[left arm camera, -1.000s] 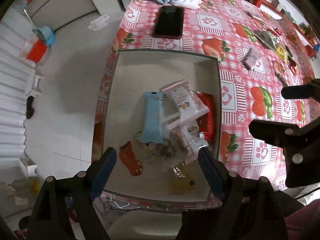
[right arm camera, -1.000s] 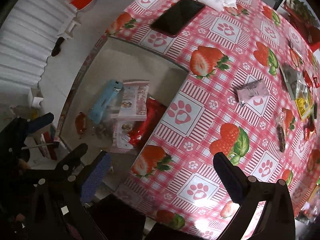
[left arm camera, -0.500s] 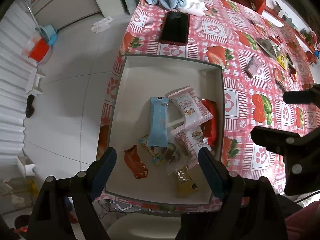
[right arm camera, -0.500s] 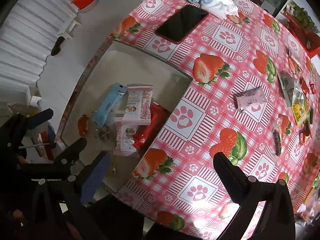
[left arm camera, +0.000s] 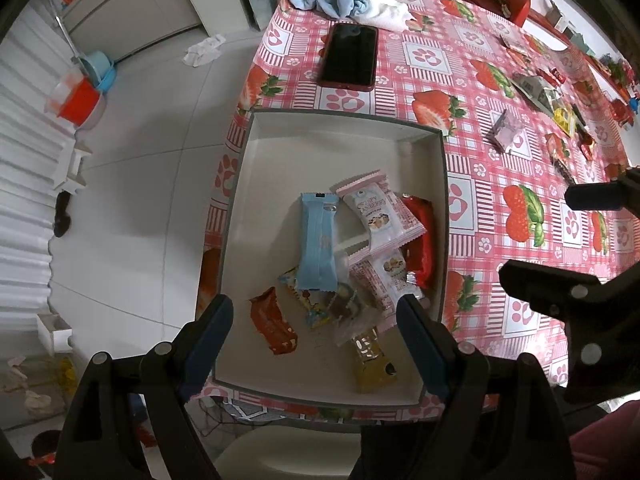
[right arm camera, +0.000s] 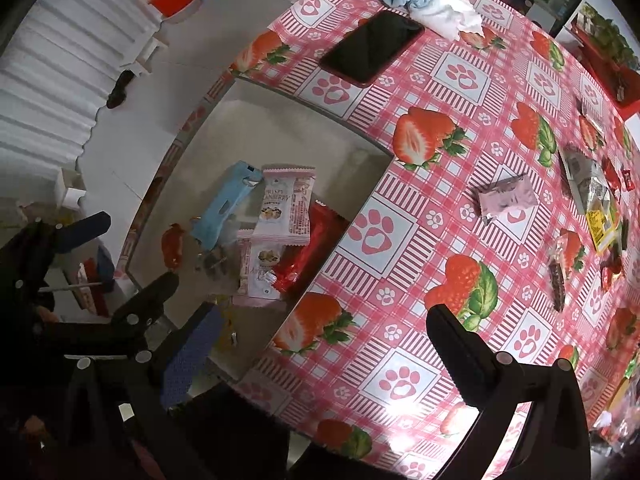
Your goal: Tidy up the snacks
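Both tongs, left [left arm camera: 312, 322] and right [right arm camera: 324, 338], are hanging spread and empty over the snack-filled box [left arm camera: 344, 120] on the worktop [right arm camera: 460, 152].

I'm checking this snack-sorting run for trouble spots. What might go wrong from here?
The box sits at the table corner, its near edge by the rim, so a nudge from the left tongs might tip it off. The phone lies just beyond the box, in the way of sweeps. Loose snacks like the pink packet lie far right, a long reach.

Home: strawberry-print tablecloth [left arm camera: 480, 92], tiled floor [left arm camera: 152, 152]
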A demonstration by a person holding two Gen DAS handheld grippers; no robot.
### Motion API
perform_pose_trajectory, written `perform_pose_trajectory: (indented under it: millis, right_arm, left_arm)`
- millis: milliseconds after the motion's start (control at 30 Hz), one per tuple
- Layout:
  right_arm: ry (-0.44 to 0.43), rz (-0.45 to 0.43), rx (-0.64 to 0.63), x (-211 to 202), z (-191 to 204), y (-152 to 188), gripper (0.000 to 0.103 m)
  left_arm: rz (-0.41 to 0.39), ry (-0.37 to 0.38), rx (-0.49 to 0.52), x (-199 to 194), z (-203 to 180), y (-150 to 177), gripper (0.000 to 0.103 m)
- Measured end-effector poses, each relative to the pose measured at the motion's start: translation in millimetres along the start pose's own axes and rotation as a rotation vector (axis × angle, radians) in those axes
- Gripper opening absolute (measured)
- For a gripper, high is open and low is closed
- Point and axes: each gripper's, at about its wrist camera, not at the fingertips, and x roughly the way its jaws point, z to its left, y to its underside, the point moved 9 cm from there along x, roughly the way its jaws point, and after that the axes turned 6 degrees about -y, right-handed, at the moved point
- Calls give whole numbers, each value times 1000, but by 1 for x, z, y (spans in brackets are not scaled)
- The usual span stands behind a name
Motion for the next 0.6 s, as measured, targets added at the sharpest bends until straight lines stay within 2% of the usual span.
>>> perform_pose_trajectory:
  millis: [367, 600]
  right_arm:
    - [-13, -8, 29, -1, -2, 0, 103]
    - [-16, -1, 13, 2, 1, -1, 103]
  left_arm:
    - [32, -13, 9, 8, 1, 0, 86]
    - [26, 8, -28, 9, 5, 0, 86]
